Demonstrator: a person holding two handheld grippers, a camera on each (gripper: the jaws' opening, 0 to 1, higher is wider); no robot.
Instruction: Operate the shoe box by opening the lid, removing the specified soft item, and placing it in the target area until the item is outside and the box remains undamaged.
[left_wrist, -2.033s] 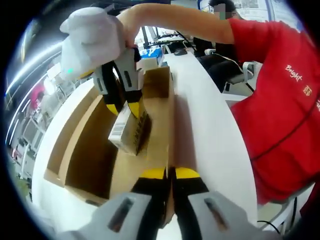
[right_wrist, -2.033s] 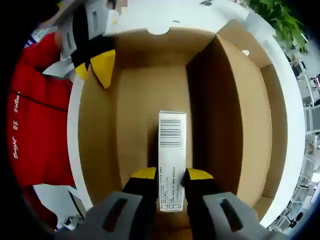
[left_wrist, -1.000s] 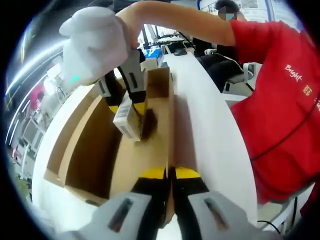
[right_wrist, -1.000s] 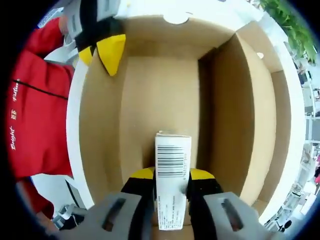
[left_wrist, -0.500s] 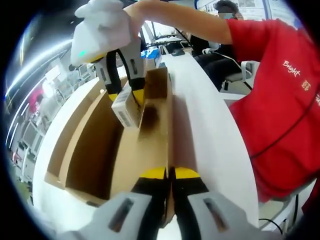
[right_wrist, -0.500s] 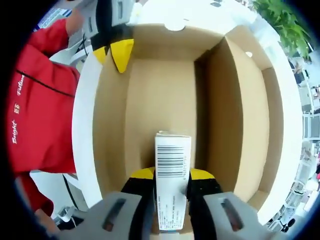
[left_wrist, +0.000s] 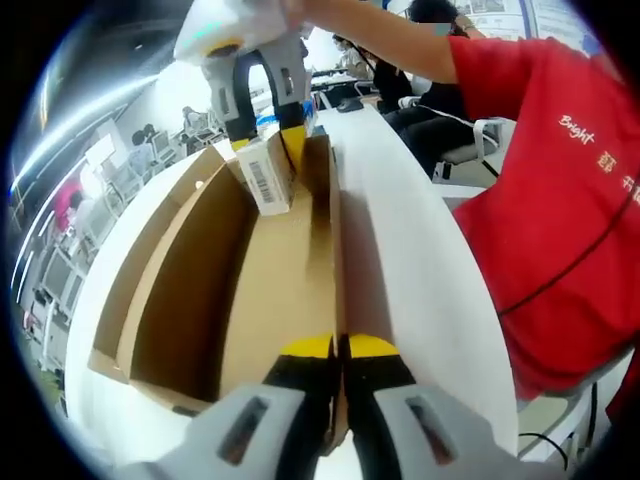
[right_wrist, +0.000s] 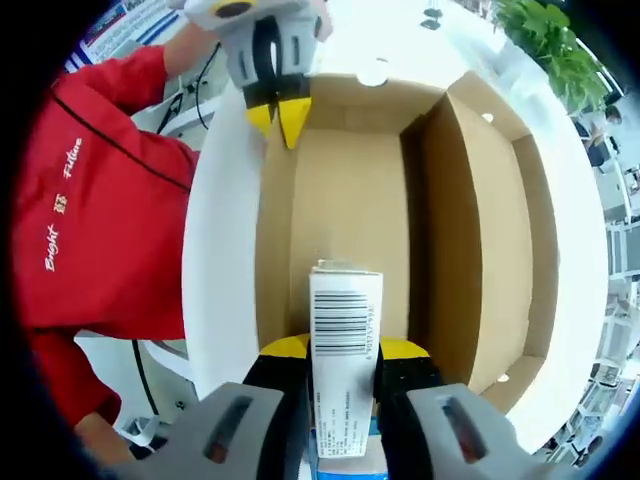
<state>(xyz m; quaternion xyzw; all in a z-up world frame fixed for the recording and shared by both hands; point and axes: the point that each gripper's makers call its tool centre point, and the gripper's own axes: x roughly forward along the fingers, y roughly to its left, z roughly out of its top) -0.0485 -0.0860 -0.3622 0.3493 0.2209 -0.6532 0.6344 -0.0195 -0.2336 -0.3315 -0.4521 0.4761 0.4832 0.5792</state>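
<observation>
Removal step: right gripper (right_wrist: 342, 348) clamps the carton (right_wrist: 344, 325), held above the open box (right_wrist: 470, 220). Left gripper (left_wrist: 335, 347) pinches the box wall, jaws nearly shut. Next, probably: carry the carton out to the table (left_wrist: 400, 230).

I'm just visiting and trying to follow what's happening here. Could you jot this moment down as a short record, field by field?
setting: white table with an open cardboard box on it
box state: lid folded open, inside bare
item: small white carton with a barcode
right tongs: shut on the carton, holding it above the box
left tongs: shut on the box's side wall
person: red shirt, beside the table
other: green plant past the table's far end
</observation>
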